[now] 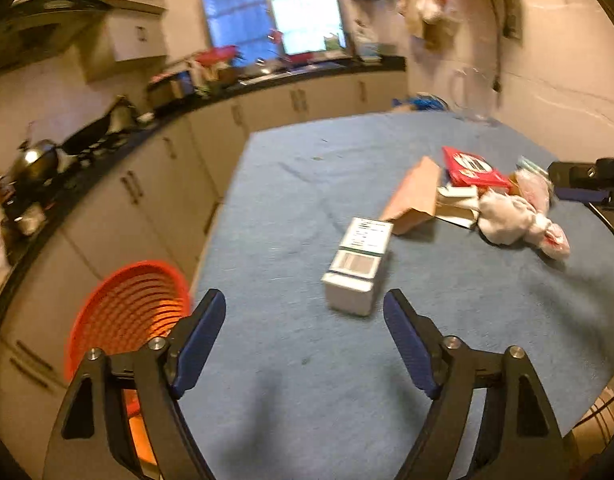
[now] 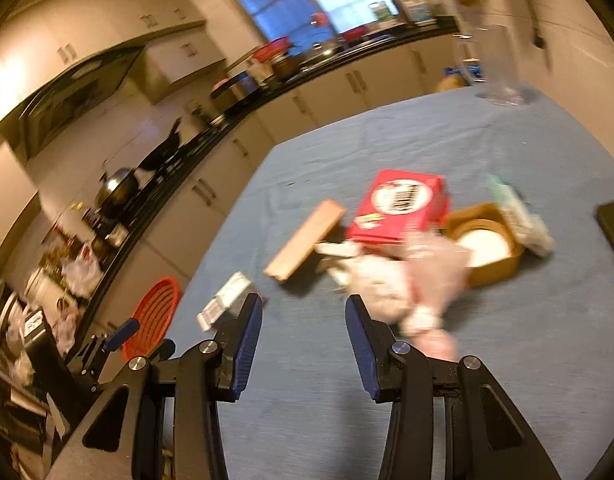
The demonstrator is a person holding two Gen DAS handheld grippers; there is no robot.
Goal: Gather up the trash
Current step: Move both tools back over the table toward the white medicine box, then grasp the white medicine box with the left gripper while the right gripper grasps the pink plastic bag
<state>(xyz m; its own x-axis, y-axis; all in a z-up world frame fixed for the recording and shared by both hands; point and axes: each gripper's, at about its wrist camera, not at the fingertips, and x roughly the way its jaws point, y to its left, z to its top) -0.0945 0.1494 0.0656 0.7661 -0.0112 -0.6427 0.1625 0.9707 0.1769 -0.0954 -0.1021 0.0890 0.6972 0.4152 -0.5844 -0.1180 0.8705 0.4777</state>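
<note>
A blue-clothed table (image 1: 299,184) carries scattered trash. A white box with a green label (image 1: 359,264) lies just beyond my left gripper (image 1: 305,300), which is open and holds nothing. Further right lie a brown cardboard piece (image 1: 415,196), a red box (image 1: 473,168) and a crumpled white plastic bag (image 1: 511,220). My right gripper (image 2: 303,304) is open and empty above the cloth, with the crumpled bag (image 2: 407,280) just past its right finger. Behind the bag sit the red box (image 2: 403,206), the cardboard (image 2: 307,240) and a brown round tub with a white inside (image 2: 483,244).
An orange basket (image 1: 127,312) stands on the floor off the table's left edge, also seen as the orange basket (image 2: 153,312). Kitchen cabinets and a cluttered dark counter (image 1: 107,140) run along the left. A clear glass jug (image 2: 503,68) stands at the table's far end.
</note>
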